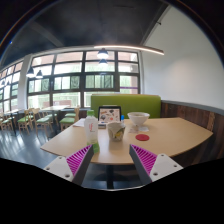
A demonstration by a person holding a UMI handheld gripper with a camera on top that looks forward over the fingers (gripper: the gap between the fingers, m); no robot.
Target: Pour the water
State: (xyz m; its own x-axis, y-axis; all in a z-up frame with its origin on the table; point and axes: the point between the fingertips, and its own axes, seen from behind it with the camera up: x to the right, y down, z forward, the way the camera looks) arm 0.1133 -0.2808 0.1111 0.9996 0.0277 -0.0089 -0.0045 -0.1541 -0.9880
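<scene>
We see the gripper point(112, 160) with its two fingers spread wide and nothing between them (each one carries a pink pad point(79, 158)). Beyond them stands one light wooden table point(170, 135), and on it we count one clear bottle point(91, 127), one brownish cup point(116, 131) and one white bowl point(138, 120). One red coaster point(142, 137) lies near the bowl, and one green bench point(127, 103) is behind the table.
</scene>
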